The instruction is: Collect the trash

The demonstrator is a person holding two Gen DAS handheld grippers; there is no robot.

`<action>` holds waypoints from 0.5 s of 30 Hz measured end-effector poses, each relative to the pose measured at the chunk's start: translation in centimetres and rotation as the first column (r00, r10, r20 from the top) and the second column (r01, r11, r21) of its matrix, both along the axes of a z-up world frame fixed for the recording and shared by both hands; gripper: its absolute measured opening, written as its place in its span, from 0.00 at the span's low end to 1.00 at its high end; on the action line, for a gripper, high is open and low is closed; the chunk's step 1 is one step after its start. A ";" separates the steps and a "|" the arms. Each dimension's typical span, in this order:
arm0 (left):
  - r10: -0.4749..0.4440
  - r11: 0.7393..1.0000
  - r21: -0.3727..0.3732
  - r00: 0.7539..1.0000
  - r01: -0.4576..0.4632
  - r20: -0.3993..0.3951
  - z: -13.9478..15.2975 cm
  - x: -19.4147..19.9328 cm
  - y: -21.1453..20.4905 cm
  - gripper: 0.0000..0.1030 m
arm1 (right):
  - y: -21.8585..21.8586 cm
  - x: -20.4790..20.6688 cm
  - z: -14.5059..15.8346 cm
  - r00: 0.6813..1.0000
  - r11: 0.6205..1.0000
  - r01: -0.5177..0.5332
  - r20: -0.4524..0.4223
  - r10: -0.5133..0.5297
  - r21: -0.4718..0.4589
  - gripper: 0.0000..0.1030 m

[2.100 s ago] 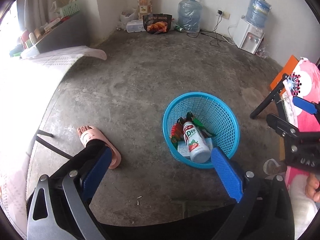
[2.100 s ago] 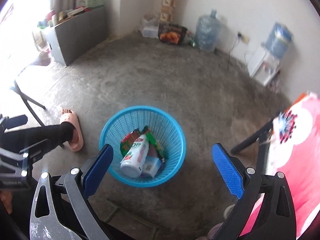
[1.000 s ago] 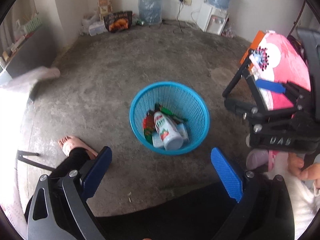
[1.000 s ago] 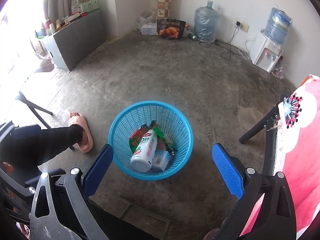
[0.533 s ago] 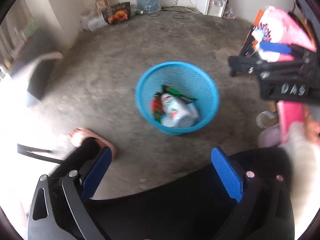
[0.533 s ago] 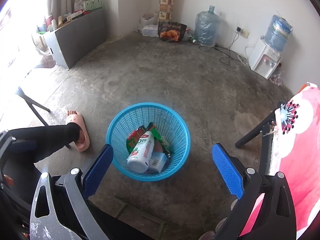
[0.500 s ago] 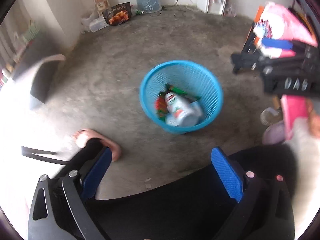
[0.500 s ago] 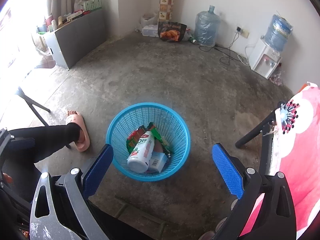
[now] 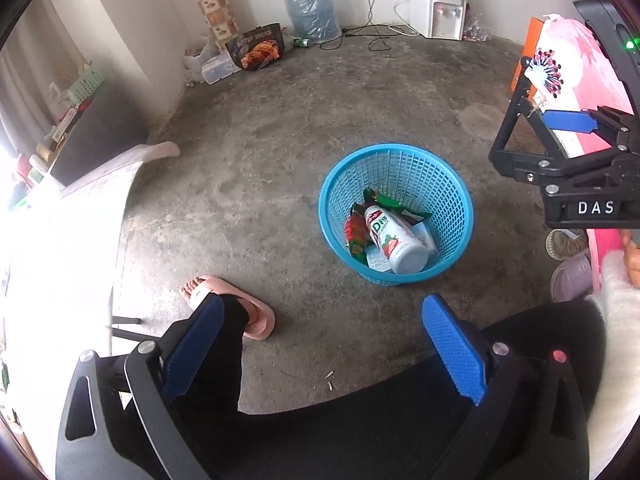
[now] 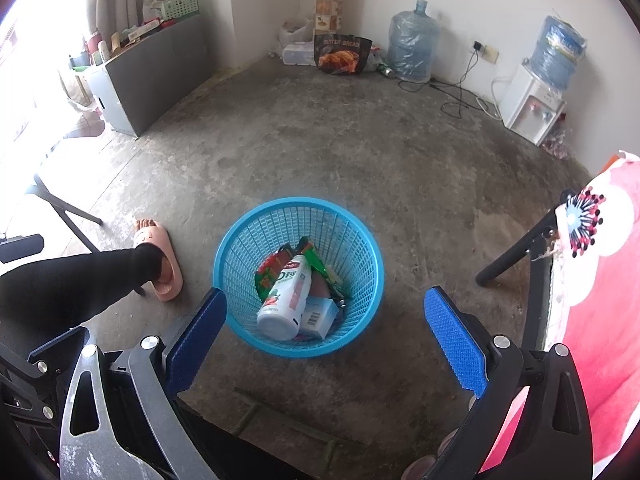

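A blue mesh basket (image 9: 452, 192) stands on the concrete floor; it also shows in the right wrist view (image 10: 360, 240). Inside lie a white drink bottle (image 9: 394, 240) (image 10: 286, 298), red and green snack wrappers (image 9: 356, 232) (image 10: 272, 268) and a small white carton (image 10: 320, 316). My left gripper (image 9: 320, 344) is open and empty, held above the floor short of the basket. My right gripper (image 10: 326, 328) is open and empty, above the basket's near rim. The right gripper also shows at the right edge of the left wrist view (image 9: 580, 160).
A person's leg with a pink slipper (image 9: 236, 304) (image 10: 158, 256) stands left of the basket. A pink cloth on a black frame (image 10: 592, 248) is at the right. Water jugs (image 9: 310, 6), a dispenser (image 9: 436, 8), cables and a bread bag (image 10: 340, 54) line the far wall. A grey cabinet (image 10: 152, 72) is at the left.
The left gripper's view has swung about and steadied; the basket now sits right of centre. The right gripper has barely moved. Both stay open and empty.
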State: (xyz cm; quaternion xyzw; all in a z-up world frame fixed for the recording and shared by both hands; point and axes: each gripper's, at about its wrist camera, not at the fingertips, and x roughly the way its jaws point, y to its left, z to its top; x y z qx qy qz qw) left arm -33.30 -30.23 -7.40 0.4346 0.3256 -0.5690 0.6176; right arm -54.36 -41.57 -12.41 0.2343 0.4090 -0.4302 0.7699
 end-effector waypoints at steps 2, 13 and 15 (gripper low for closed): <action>-0.011 1.000 0.002 1.000 0.011 -0.009 0.0 -0.1 -0.3 0.95 | -0.2 0.0 -0.1 1.000 1.000 -0.003 -0.001 0.003 0.001 0.92; 0.010 0.999 0.031 0.998 -0.008 -0.064 -0.8 0.3 -1.4 0.95 | -0.2 0.0 -0.4 1.000 1.000 -0.007 -0.002 0.007 0.010 0.92; 0.014 0.999 0.038 0.998 -0.012 -0.062 -1.1 0.5 -1.4 0.95 | -0.2 0.2 -0.5 1.000 1.000 -0.011 -0.006 0.011 0.012 0.92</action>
